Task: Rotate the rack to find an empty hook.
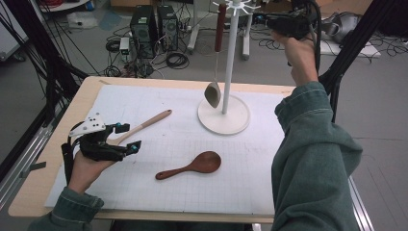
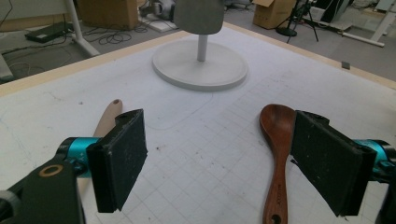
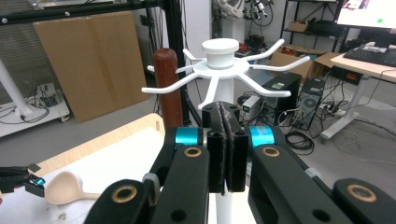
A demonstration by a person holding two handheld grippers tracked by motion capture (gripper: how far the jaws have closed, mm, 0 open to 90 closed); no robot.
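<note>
Here, the left gripper (image 1: pixel 126 138) is held with jaws spread wide near the table's left edge beside the light wooden spoon (image 1: pixel 144 124), while the right gripper (image 3: pixel 227 140), jaws pressed together, is raised by the white rack (image 3: pixel 219 58).

No readable text, label, brand or number anywhere right now. The dark brown wooden spoon (image 2: pixel 279 154) has faint marks along its handle near its hanging hole, too blurred to make out. The bright monitor screen (image 3: pixel 366 11) at far right is illegible as well.
</note>
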